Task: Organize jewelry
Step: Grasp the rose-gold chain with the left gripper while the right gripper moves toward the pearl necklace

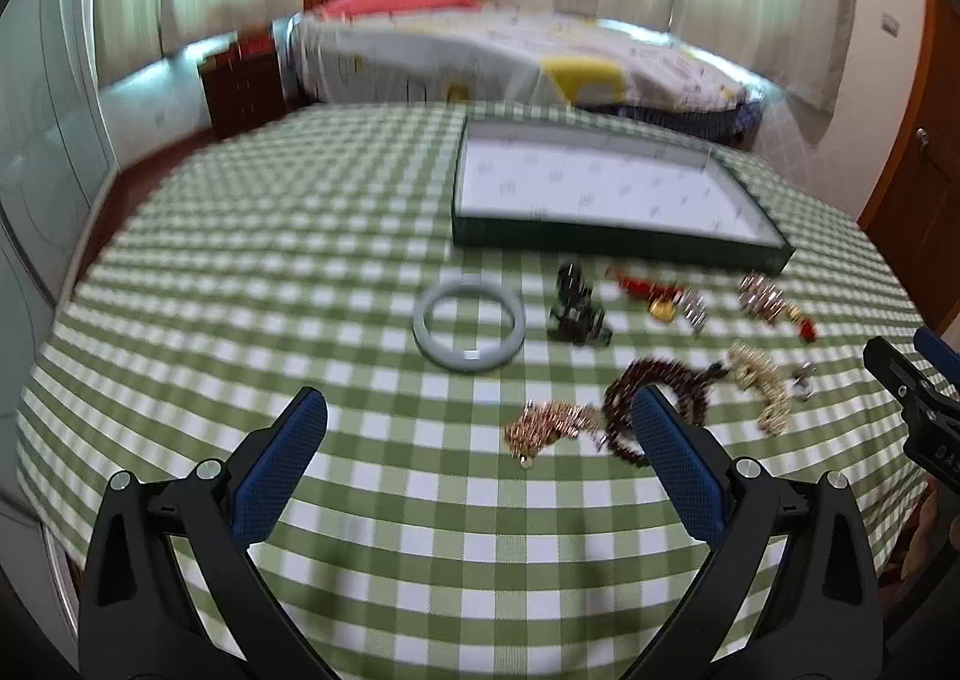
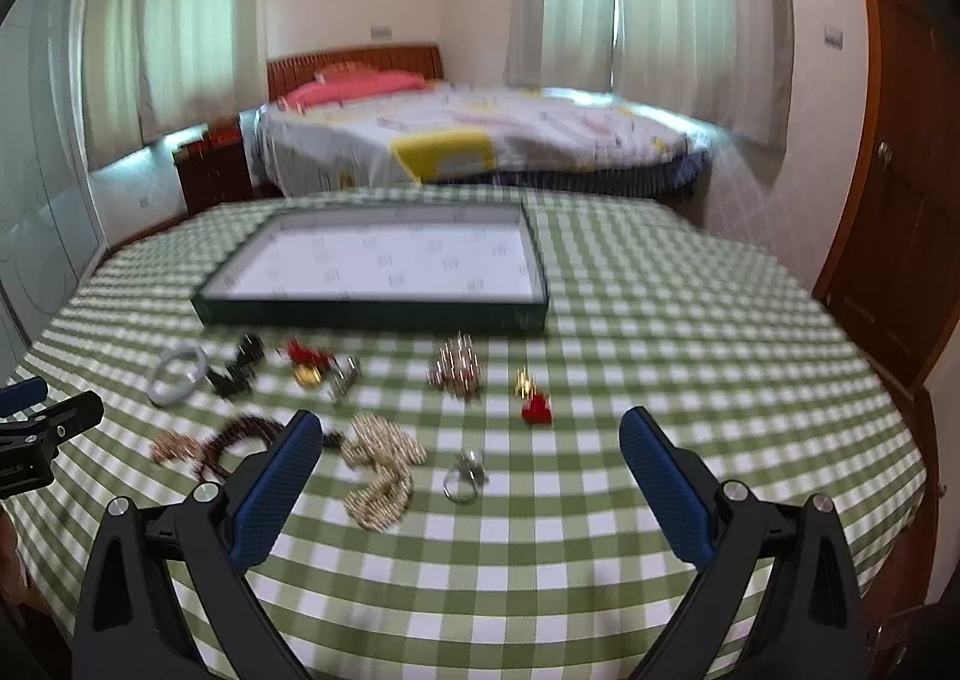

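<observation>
Both the left gripper and right gripper hover with jaws apart, holding nothing, above jewelry scattered on the table before the tray.

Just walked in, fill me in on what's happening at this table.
A person holds a two-finger gripper in each hand over a green checked tablecloth. Both the left gripper and the right gripper are open and hold nothing. Jewelry lies loose on the cloth: a pale jade bangle, a dark beaded bracelet, gold chain pieces, a ring and red and gold charms. The green tray with white lining sits behind them with nothing in it; sorting has not begun.
</observation>
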A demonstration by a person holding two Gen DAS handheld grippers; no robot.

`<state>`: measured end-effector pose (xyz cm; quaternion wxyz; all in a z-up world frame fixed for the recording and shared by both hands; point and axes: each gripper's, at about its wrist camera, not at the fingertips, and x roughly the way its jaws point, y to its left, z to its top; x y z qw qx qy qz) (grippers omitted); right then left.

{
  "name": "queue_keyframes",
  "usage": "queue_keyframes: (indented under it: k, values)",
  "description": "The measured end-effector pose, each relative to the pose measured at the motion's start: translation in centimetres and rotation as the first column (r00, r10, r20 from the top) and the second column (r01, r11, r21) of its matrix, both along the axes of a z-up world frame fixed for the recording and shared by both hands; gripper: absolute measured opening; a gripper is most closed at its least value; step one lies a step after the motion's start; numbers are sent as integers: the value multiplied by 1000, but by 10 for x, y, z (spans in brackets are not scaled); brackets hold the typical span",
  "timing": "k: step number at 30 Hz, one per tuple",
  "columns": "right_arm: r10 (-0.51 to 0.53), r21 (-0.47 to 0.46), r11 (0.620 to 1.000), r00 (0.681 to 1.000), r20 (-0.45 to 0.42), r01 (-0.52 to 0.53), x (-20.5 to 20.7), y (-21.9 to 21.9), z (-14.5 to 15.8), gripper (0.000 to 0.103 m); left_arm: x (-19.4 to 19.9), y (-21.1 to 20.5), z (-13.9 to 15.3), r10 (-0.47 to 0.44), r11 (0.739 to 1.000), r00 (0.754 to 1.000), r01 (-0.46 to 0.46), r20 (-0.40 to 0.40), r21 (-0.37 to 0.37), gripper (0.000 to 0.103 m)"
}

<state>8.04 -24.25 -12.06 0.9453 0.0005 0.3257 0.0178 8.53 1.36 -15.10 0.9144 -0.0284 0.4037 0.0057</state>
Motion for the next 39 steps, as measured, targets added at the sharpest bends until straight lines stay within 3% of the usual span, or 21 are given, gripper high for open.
queue_keyframes:
  k: [6,8,10,13,23,30,39]
  values:
    - [9,12,1000,998,-66,-8,13,-5,-19,97,18,-8,-30,-22,1000,996,22,-82,-3,99]
    - [10,15,1000,997,-80,-8,16,-6,-25,97,22,-12,-37,-26,1000,994,26,-106,2,94]
    - [9,28,1000,995,-98,-7,18,-9,-30,97,25,-14,-43,-33,999,991,33,-129,-1,83]
    - [10,47,999,993,-114,-5,22,-12,-33,97,32,-15,-50,-42,999,986,40,-158,-11,80]
    - [21,63,998,991,-134,-12,28,-11,-39,97,34,-26,-48,-90,996,988,91,-123,6,56]
    - [13,77,997,991,-136,-3,29,-13,-40,97,29,-28,-48,-126,992,987,126,-104,0,26]
    - [23,89,996,991,-134,-11,28,-13,-40,97,28,-27,-47,-142,990,986,141,-92,-20,16]
